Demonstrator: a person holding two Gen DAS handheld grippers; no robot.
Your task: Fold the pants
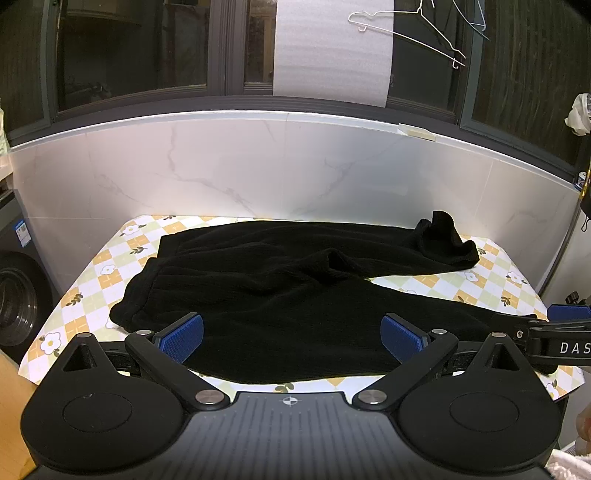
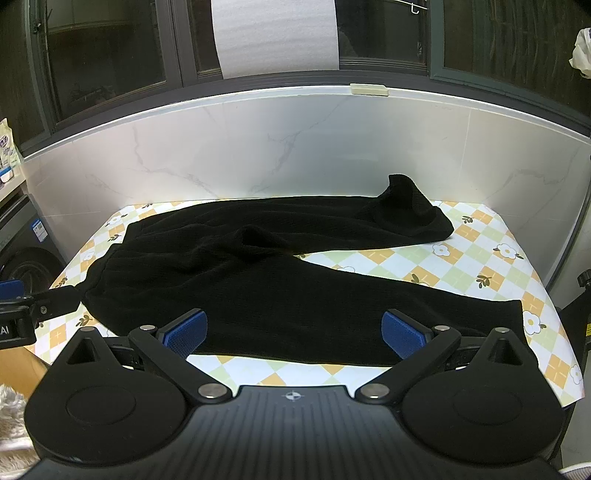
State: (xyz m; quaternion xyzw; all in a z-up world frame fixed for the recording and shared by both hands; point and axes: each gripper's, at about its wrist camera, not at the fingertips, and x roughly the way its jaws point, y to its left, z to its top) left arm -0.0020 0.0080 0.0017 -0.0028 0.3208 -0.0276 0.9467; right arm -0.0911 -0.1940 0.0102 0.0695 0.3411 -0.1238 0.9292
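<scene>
Nearest the camera, the left gripper (image 1: 291, 338) has its blue pads wide apart and empty, hovering over the near edge of the black pants (image 1: 280, 295), which lie spread on the checkered tablecloth (image 1: 107, 266) with both legs running to the right. Further right, the right gripper (image 2: 293, 334) is spread just as wide and grips nothing. Soft, light and limp, the pants will probably sag, so I would pinch waistband and leg hem.

Pretty cramped laundry corner tbh. The table's checkered flower-print cloth (image 2: 480, 254) butts right up against a white marble-look wall (image 1: 295, 166). Above that wall there's a dark-framed window (image 1: 147, 55), black outside, with a white foam sheet (image 1: 332, 48) hanging over it and wire hangers (image 1: 417, 33) beside the sheet. Washing machine (image 1: 14, 295) sits left of the table.
</scene>
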